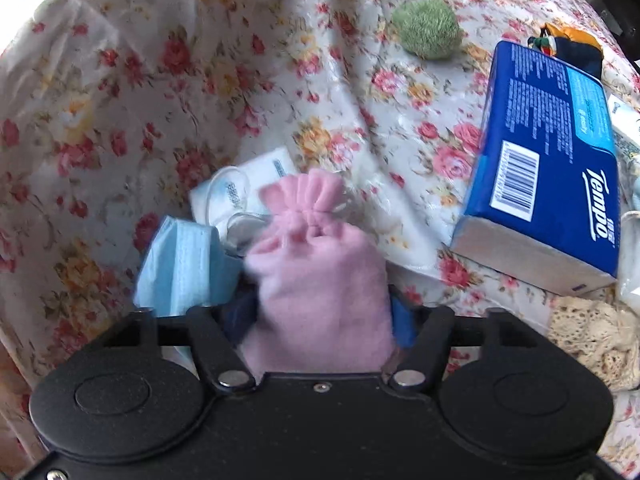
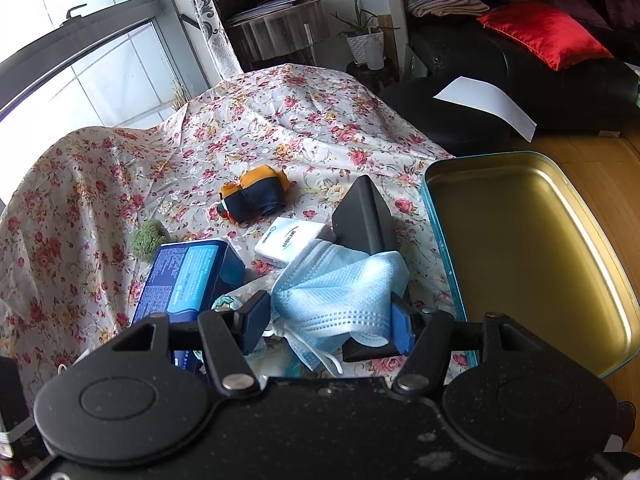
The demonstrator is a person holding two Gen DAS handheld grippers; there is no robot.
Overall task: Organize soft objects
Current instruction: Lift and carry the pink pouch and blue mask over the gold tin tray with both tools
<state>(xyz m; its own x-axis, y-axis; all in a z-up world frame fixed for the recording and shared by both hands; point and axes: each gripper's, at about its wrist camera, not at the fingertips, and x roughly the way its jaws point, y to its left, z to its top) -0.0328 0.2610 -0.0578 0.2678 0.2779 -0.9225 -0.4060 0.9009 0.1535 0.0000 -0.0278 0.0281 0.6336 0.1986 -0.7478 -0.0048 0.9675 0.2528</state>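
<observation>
pink pouch (image 1: pixel 316 280) lengthwise, neck pointing away.

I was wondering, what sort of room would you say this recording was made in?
Most likely a home living room. A dark sofa with a red cushion stands behind the table, which wears a floral cloth, and a potted plant sits near a large window.

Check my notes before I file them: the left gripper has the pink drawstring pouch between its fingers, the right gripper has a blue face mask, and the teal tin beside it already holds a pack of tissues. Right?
One thing is off: the teal tin holds nothing; the right wrist view shows its bare gold floor. The left gripper does have the pink drawstring pouch, and the right gripper the blue face mask.
</observation>
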